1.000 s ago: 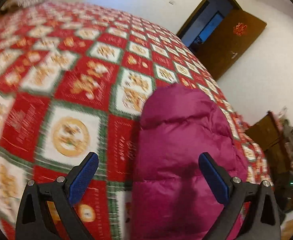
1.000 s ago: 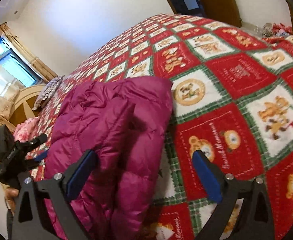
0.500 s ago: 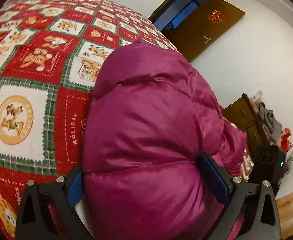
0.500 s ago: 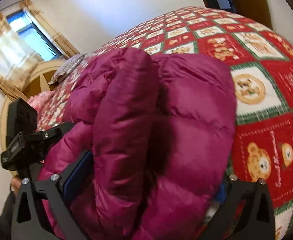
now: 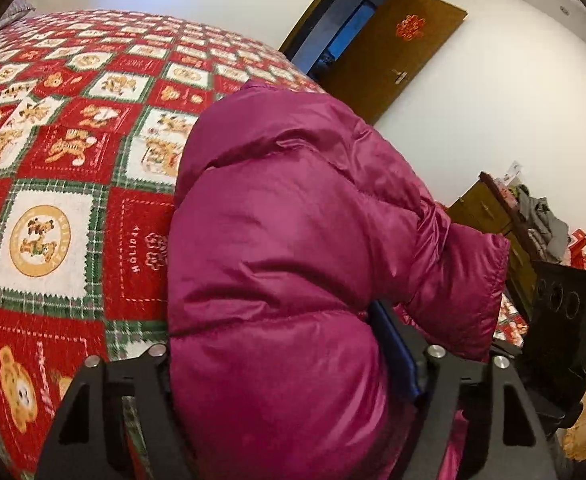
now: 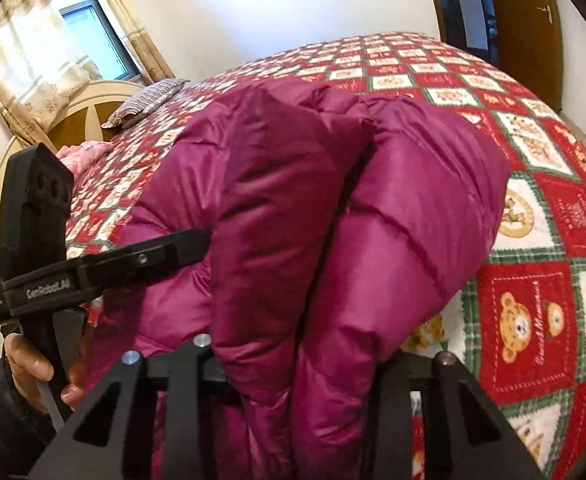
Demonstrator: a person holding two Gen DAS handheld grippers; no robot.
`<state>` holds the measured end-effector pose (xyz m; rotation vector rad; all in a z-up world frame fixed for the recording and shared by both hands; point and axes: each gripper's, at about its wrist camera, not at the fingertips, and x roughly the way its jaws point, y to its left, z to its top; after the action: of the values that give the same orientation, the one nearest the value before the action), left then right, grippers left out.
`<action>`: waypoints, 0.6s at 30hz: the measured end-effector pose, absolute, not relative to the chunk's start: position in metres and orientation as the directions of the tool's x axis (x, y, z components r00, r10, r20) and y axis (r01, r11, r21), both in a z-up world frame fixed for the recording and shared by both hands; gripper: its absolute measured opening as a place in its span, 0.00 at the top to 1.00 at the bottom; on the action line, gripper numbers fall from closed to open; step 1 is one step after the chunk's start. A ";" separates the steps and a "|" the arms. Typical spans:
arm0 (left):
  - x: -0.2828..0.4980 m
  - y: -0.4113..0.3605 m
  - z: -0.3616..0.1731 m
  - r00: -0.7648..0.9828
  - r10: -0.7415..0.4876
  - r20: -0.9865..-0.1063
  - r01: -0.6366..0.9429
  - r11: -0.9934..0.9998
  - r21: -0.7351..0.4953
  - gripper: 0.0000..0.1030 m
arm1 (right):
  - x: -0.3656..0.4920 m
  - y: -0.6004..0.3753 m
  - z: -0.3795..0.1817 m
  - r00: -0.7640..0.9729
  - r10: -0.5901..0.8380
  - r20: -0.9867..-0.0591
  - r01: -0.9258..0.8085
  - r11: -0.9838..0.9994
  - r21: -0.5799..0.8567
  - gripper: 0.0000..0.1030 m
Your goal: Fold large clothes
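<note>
Bulging between both tools, the glossy, quilted magenta puffer jacket (image 5: 293,240) is squeezed by the left tool (image 5: 285,364) and right tool (image 6: 305,364), bundled on the teddy-bear patchwork bed (image 5: 53,160).

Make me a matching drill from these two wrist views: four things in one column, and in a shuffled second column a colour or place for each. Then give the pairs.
Things:
1. puffer jacket
2. door
3. striped pillow
4. bedspread

Descriptions:
A. red, white and green squares with teddy bears
B. brown wood with a red ornament, standing open
C. magenta, bunched between the fingers of both grippers
D. at the head of the bed, below the window

Pairs: 1-C, 2-B, 3-D, 4-A
</note>
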<state>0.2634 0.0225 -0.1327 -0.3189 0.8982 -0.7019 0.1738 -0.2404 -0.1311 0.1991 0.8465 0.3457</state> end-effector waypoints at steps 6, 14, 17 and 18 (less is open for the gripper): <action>0.249 0.006 -0.091 0.446 -0.720 -0.531 0.492 0.693 -0.527 0.29 | 0.150 -0.253 -0.101 0.679 0.361 -0.639 -0.209 0.930 0.303 0.64; 0.245 -0.053 -0.047 0.418 -0.794 -0.441 0.592 0.606 -0.531 0.29 | 0.115 -0.307 -0.042 0.792 0.224 -0.569 -0.135 0.972 0.194 0.64; 0.247 -0.081 -0.040 0.392 -0.812 -0.432 0.615 0.581 -0.533 0.29 | 0.109 -0.332 -0.031 0.809 0.149 -0.569 -0.087 0.987 0.134 0.64; 0.247 -0.094 -0.039 0.383 -0.817 -0.431 0.623 0.573 -0.533 0.29 | 0.108 -0.340 -0.028 0.811 0.126 -0.571 -0.072 0.990 0.117 0.64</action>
<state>0.2473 -0.0938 -0.0391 -0.3045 0.7236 -0.9361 0.1084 -0.3404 -0.0280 0.0919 0.6158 0.1060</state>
